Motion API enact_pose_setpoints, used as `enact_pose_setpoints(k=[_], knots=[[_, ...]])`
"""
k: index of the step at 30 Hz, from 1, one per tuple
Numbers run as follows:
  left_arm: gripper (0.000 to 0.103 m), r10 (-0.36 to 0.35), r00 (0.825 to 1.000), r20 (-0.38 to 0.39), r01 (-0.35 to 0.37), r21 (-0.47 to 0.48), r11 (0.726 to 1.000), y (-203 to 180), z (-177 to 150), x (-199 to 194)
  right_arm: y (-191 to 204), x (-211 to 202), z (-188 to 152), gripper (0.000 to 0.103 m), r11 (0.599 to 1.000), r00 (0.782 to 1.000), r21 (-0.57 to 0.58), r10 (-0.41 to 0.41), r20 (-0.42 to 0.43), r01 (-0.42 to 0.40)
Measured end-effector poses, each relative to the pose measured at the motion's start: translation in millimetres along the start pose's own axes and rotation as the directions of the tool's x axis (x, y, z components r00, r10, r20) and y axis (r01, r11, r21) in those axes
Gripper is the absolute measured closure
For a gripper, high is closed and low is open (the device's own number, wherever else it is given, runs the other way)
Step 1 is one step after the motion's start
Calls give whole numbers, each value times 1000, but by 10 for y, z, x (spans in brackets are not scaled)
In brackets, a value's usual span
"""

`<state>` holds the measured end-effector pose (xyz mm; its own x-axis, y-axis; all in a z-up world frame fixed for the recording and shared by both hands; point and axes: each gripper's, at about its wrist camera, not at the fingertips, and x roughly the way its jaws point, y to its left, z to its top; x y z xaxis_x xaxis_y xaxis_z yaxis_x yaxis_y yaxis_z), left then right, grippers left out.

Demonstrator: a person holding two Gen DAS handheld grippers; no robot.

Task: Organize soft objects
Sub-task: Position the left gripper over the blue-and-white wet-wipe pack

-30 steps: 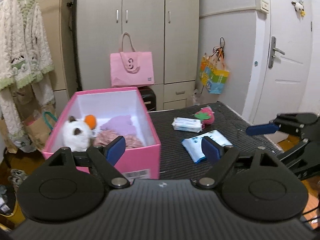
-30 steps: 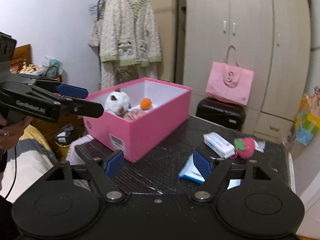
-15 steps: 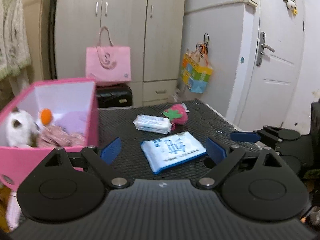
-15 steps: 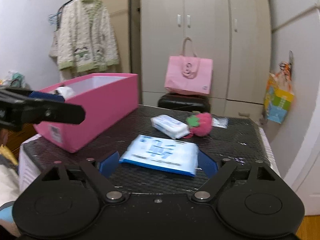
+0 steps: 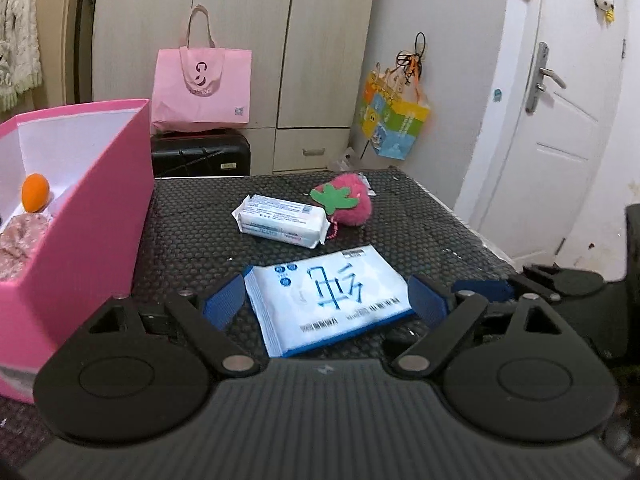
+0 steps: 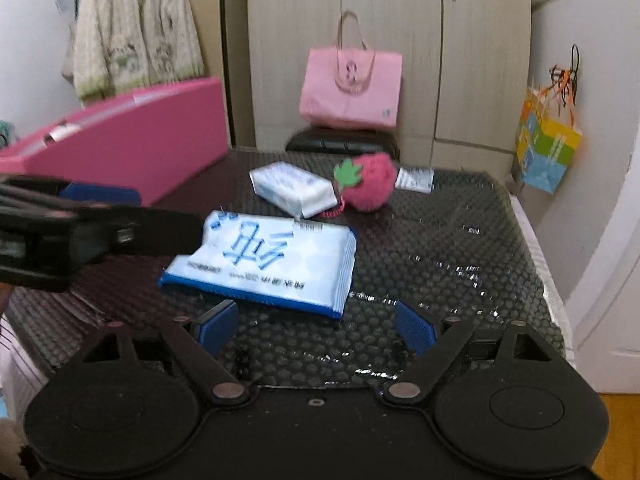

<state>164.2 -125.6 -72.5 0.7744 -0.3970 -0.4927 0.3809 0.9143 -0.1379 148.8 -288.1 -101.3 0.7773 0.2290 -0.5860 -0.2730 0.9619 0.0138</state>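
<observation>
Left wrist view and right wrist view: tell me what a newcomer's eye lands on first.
First, the flat blue-and-white tissue pack lying on the dark mesh table, framed between the open jaws of the left tool, which have just been closing a little without touching it. Next, the bright pink box at the table's left, an orange ball showing inside. Behind the pack, a fuzzy pink strawberry toy rests against a smaller white pack.

the pink box [image 5: 80,216] runs off the left wrist picture's left edge, so most of its contents are hidden. the right wrist view is blurred and the print on the blue tissue pack [image 6: 264,260] is unreadable. the left gripper [image 6: 92,228] hides that pack's left corner there.
</observation>
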Motion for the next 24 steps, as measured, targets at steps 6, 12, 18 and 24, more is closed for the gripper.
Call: enact_pose_setpoints(k=[6,12,18,24], knots=[[25,8,998,-60,-11,-55,998,130,15,280,47,153,64,14,1000,1000,-12,4,-30,-4],[38,28,993,-115,-40,-104,994,246,-23,465,52,253,172,14,999,998,-25,19,-68,-21],[54,26,994,-104,-33,-61,998,192,-66,448,56,260,206,36,996,994,-35,78,-71,-80],[64,67,996,-62,-65,29,997,66,-119,383,175,174,143,57,997,998,-44,58,-29,-59]])
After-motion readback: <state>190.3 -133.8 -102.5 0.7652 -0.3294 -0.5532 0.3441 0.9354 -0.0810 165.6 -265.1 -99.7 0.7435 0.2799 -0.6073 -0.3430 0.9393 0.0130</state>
